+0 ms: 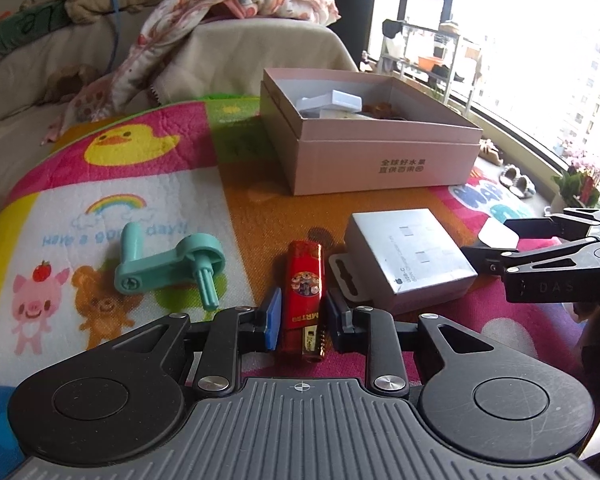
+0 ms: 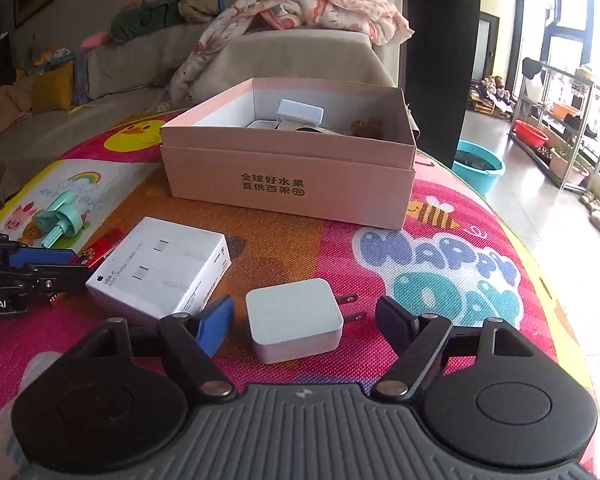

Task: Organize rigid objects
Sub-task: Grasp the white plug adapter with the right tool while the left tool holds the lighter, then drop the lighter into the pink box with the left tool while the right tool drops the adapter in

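A red lighter (image 1: 304, 288) lies on the colourful mat between the pads of my left gripper (image 1: 302, 320), which is shut on its lower end. A white wall charger (image 2: 294, 320) with two prongs sits between the fingers of my right gripper (image 2: 304, 320); a gap shows on each side, so it is open. A white USB-C box (image 1: 412, 260) (image 2: 160, 268) lies between the two grippers. A teal crank handle (image 1: 168, 264) (image 2: 60, 220) rests at the left. The open pink box (image 1: 380, 160) (image 2: 292, 184) stands behind, with white items inside.
The cartoon mat (image 2: 440, 264) covers a rounded table that drops off at the right. A sofa with a floral blanket (image 1: 228, 4) stands behind the table. A blue basin (image 2: 480, 168) and a metal rack (image 2: 560, 120) stand on the floor by the window.
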Motion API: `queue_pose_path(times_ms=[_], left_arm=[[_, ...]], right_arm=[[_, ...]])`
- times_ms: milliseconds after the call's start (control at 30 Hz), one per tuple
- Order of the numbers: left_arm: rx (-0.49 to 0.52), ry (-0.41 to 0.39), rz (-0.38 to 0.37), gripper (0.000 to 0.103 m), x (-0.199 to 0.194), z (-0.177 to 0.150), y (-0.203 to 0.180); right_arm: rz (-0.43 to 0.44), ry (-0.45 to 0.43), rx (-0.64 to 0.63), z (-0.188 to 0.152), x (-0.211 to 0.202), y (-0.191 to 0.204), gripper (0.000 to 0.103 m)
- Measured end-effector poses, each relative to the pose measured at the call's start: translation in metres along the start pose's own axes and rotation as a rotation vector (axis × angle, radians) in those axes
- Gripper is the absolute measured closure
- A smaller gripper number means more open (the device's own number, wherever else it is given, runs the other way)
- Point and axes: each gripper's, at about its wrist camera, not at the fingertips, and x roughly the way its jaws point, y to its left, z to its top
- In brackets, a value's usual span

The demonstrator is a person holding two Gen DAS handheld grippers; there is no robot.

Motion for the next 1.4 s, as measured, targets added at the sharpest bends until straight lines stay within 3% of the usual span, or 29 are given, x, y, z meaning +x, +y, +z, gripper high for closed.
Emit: queue_pose_path(times_ms=[400,533,667,867,1000,1200,1300,1400], left_arm=[[-0.009,0.024,-0.003,0.076,0.004,0.007,0.001],[0.035,-0.002,-0.005,0.076,0.003,0.003,-0.002],[0.105,-0.013,-0.020,0.076,-0.001,-0.002,-0.006],[0.116,-0.044,-0.079,0.077,-0.013,0.005,-0.002],[0.124,-0.159,-0.106,0.077,-0.030,0.043,-0.001],[0.146,-0.370,-0.181,0.077,-0.046,0.138,-0.011],[0.100,-0.359,-0.254,0.077,-0.029,0.173,-0.012],[0.064,-0.316,-0.264,0.077,-0.007,0.187,-0.011]], right_arm=[[-0.001,-0.002,-0.001,0.001,0.001,0.000,0.025],[0.007,-0.015,-0.013,0.000,-0.002,0.001,0.040],[0.014,-0.015,-0.019,0.000,-0.003,0.002,0.041],[0.024,-0.016,-0.052,0.001,-0.016,0.002,0.041],[0.007,-0.099,-0.047,0.025,-0.038,-0.008,0.041],[-0.018,-0.304,-0.020,0.099,-0.071,-0.023,0.041],[-0.032,-0.341,-0.010,0.132,-0.066,-0.026,0.041],[-0.024,-0.319,0.013,0.152,-0.049,-0.030,0.041]])
